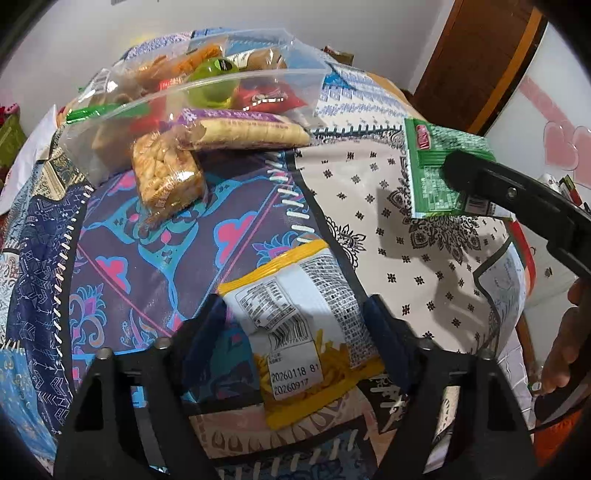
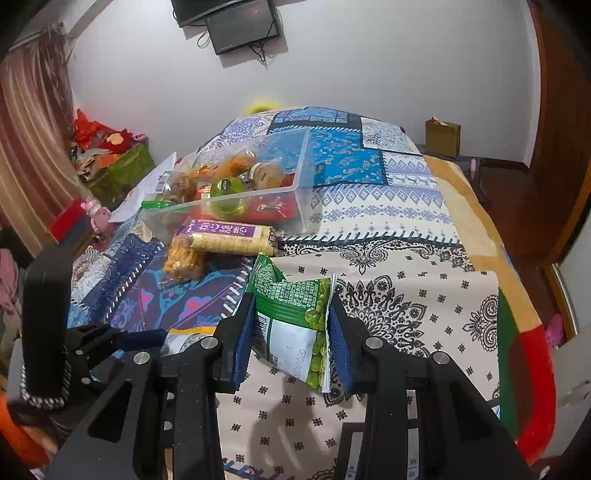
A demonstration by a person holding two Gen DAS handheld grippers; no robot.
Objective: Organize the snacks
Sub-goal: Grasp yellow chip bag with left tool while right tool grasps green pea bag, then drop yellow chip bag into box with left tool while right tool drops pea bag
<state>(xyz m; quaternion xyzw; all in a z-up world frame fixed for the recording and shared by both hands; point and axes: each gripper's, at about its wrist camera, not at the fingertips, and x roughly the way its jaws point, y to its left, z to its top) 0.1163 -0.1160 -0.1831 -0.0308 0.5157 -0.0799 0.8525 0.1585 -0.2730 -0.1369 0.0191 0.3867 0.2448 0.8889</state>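
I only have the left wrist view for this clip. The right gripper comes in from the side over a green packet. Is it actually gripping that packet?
Observer: Yes. In the right wrist view the right gripper has both blue pads pressed against the sides of the green packet, which stands upright between them.
Operator: Is the clear box full at its far end?
Observer: No. The right wrist view shows the clear box tipped up, its snacks gathered at the near end and its far end bare.
Operator: Anything on the wall behind the bed?
Observer: Two dark screens hang there, cables dangling beneath them.
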